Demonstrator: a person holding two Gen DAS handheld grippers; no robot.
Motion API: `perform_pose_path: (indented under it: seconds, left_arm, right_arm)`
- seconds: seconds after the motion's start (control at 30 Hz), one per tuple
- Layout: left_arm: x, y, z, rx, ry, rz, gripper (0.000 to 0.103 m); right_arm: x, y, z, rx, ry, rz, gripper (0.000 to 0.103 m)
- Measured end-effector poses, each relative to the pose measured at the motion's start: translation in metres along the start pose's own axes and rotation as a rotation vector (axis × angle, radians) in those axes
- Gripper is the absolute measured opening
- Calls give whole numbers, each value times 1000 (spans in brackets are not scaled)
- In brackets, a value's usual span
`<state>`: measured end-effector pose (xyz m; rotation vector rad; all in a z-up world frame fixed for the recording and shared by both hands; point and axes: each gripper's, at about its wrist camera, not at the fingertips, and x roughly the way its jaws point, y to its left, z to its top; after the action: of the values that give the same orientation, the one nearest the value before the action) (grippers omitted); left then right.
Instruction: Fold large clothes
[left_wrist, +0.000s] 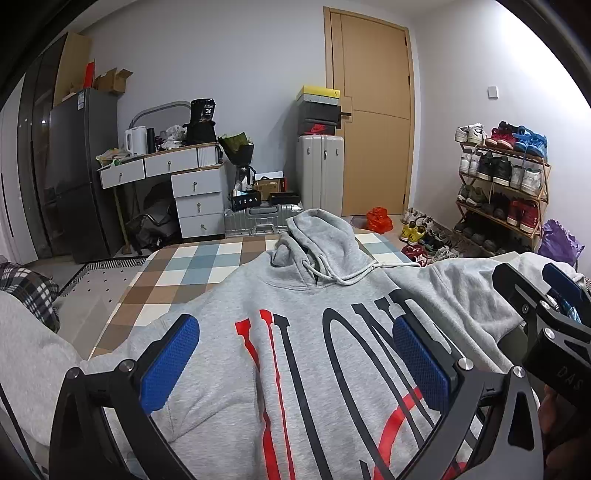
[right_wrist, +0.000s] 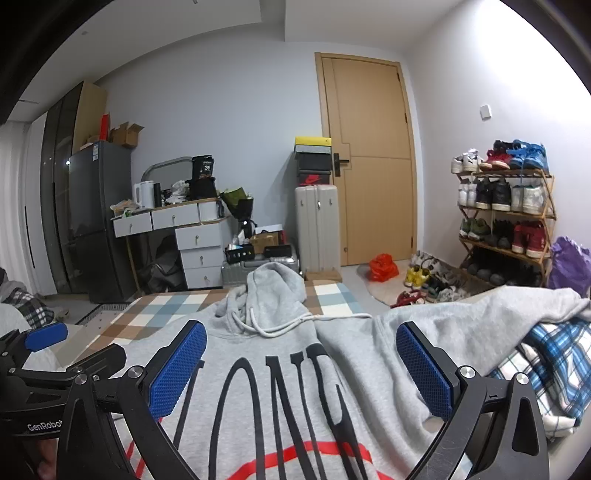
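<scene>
A grey hoodie (left_wrist: 317, 332) with black and red lettering lies face up on the checked bed cover (left_wrist: 192, 269), hood (left_wrist: 321, 232) pointing away. Its right sleeve (right_wrist: 461, 317) stretches out to the right. My left gripper (left_wrist: 295, 354) is open, hovering over the chest print, holding nothing. My right gripper (right_wrist: 301, 365) is open over the right side of the chest, holding nothing. The right gripper also shows at the right edge of the left wrist view (left_wrist: 546, 317); the left gripper shows at the left edge of the right wrist view (right_wrist: 44, 354).
A blue plaid cloth (right_wrist: 554, 369) lies under the right sleeve. A plaid pillow (left_wrist: 26, 288) and grey fabric (left_wrist: 22, 332) lie at the left. Beyond the bed foot stand a suitcase (left_wrist: 319, 173), drawers (left_wrist: 195, 192), a fridge (left_wrist: 81, 173), a door (left_wrist: 373, 110) and a shoe rack (left_wrist: 502, 184).
</scene>
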<state>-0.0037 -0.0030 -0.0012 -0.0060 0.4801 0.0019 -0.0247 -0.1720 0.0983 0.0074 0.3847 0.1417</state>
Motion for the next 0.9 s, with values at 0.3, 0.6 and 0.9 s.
perform_pose_path:
  seconds: [0.3,0.6,0.9]
  left_arm:
    - [0,0,-1,6,6,4,102]
    - [0,-1,-2,8,2,4,102]
    - [-1,1,-2,1,3,-1,102]
  right_arm:
    - [1,0,-1,0,3,5,103]
    - [1,1,-2,5,6,7,103]
    - [1,2,-1,3,6,8,103]
